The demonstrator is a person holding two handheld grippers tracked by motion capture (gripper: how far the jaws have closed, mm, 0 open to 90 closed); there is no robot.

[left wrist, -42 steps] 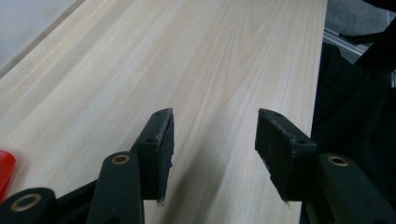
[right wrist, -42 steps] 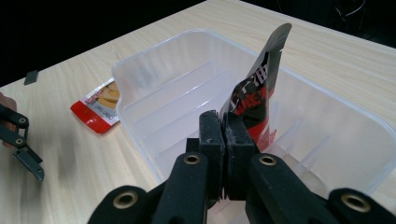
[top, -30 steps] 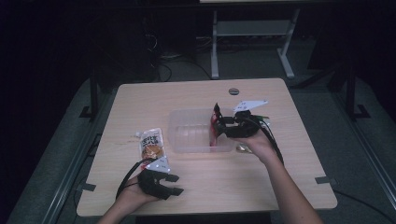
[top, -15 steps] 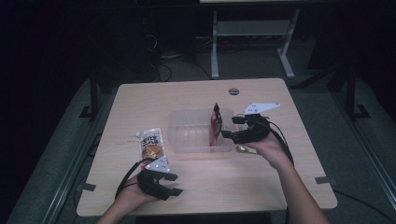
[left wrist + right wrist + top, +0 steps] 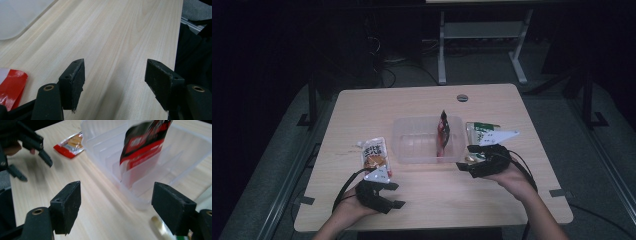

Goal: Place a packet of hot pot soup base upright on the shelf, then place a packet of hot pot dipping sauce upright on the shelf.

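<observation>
The red and black snack packet (image 5: 443, 131) stands up in a slot of the clear plastic rack (image 5: 412, 150), both the left gripper (image 5: 384, 192) and right gripper (image 5: 469, 167) have just been opening with nothing between their jaws, so next comes picking up the orange and white packet (image 5: 374, 156) lying left of the rack.

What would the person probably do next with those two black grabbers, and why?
Probably the right gripper turns toward the green-and-white packet beside it. The red packet already stands upright in the clear slotted tray; both grippers' jaws have just been opening and hold nothing. The orange packet near the left gripper also waits.
</observation>
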